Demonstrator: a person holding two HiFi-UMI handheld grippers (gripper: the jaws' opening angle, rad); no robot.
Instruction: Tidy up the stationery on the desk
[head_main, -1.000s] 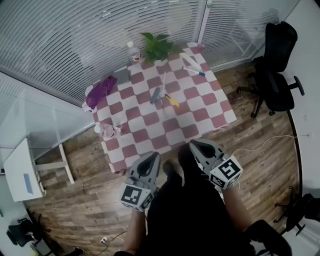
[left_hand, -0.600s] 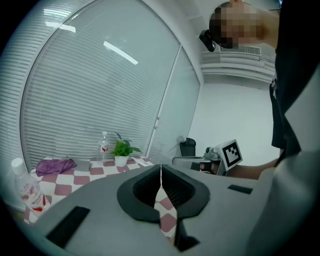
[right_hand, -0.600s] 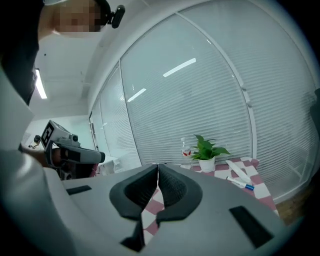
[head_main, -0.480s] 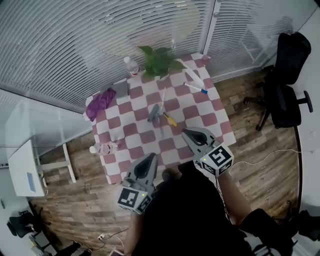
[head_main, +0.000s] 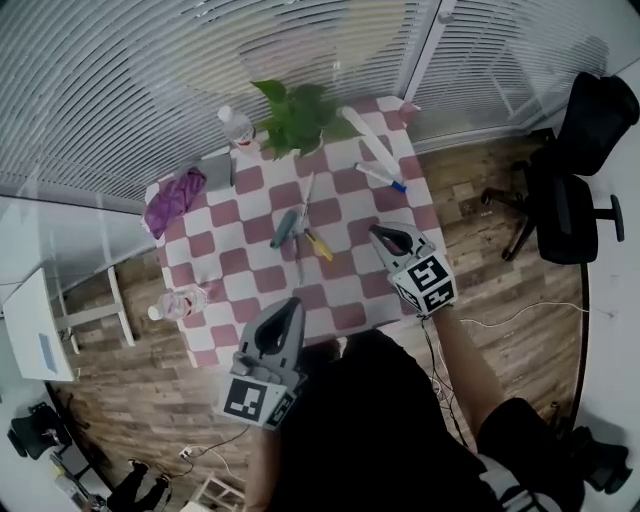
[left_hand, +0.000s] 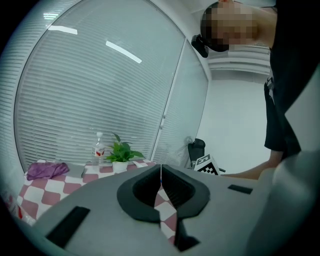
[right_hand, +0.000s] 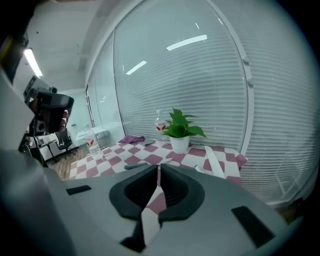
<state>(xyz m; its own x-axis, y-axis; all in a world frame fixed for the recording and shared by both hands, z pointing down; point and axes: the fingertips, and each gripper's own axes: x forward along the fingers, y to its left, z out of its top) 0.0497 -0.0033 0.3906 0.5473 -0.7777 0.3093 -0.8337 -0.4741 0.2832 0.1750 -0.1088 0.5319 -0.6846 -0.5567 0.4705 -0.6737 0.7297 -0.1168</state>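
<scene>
Loose stationery lies on the red-and-white checked table (head_main: 340, 318): a grey pen (head_main: 283, 228), a yellow-handled tool (head_main: 318, 246) and a thin white pen (head_main: 305, 190) near the middle, with a white ruler (head_main: 368, 143) and a blue-tipped marker (head_main: 382, 177) at the far right. My right gripper (head_main: 378, 231) hangs over the table's right side, jaws shut and empty (right_hand: 158, 167). My left gripper (head_main: 290, 303) is at the near edge, also shut on nothing (left_hand: 161, 167). The grey pen (right_hand: 136, 165) and ruler (right_hand: 212, 161) show beyond the right jaws.
A potted plant (head_main: 298, 115), a water bottle (head_main: 236, 125), a grey notebook (head_main: 218, 170) and a purple cloth (head_main: 172, 190) line the table's far side. Another bottle (head_main: 180, 302) sits at the near left corner. A black office chair (head_main: 575, 190) stands right; blinds cover the windows behind.
Both grippers have moved forward to the table. The right one has dropped from beside the body to over the table's right side; the left has reached the near edge. Both stayed shut.
</scene>
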